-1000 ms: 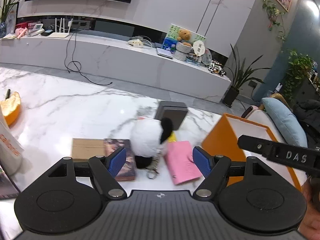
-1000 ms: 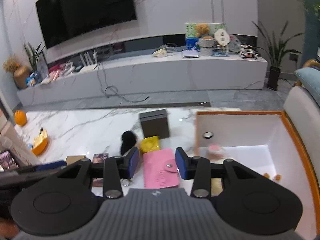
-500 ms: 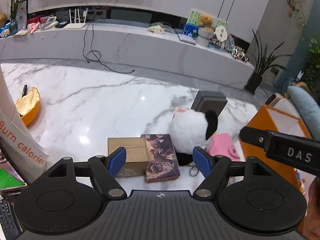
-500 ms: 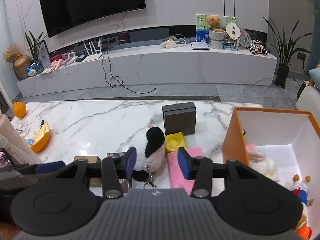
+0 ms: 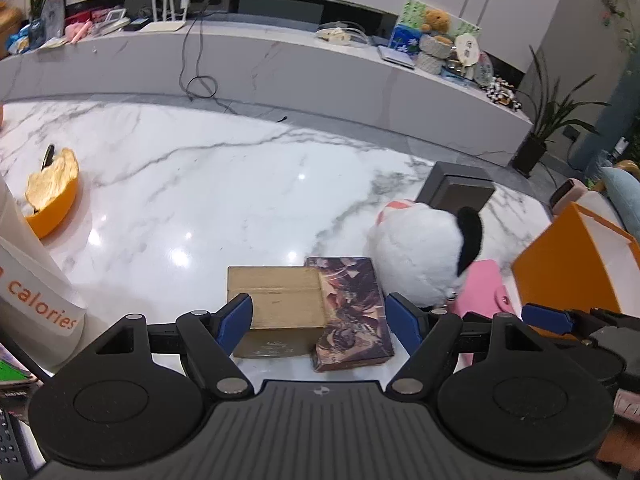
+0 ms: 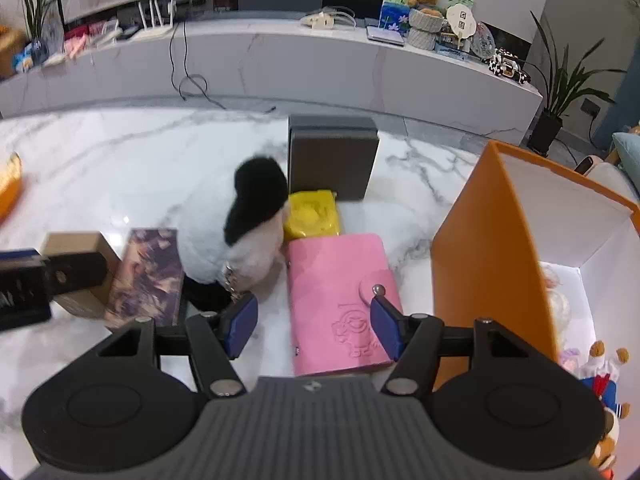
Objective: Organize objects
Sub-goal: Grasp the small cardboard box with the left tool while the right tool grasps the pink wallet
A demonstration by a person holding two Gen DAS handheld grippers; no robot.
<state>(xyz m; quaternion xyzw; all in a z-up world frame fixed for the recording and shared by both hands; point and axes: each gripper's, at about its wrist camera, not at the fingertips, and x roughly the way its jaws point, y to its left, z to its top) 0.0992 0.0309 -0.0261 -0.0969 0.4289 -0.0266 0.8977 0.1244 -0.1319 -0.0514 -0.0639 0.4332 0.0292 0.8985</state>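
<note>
On the marble table lie a plain brown box [image 5: 276,300] and a dark patterned box [image 5: 350,312] side by side. My left gripper [image 5: 319,320] is open above both of them, touching neither. Right of them sits a white and black plush toy [image 5: 420,256]. In the right wrist view a pink wallet [image 6: 340,292] lies under my right gripper [image 6: 314,324], whose jaws are opening with nothing pressed between the pads. A yellow packet [image 6: 312,216] and a dark grey box [image 6: 332,156] lie beyond the wallet. The plush [image 6: 248,236] is left of it.
An orange bin [image 6: 492,264] with white inside holds small toys at the right table edge. An orange bowl [image 5: 52,196] sits far left, next to a white carton [image 5: 28,280] printed "calories". A long white TV bench [image 5: 280,64] stands behind the table.
Both grippers have sunk closer to the table. The left one swung over the two boxes. The right one moved away from the bin to above the pink wallet and spread its jaws wider.
</note>
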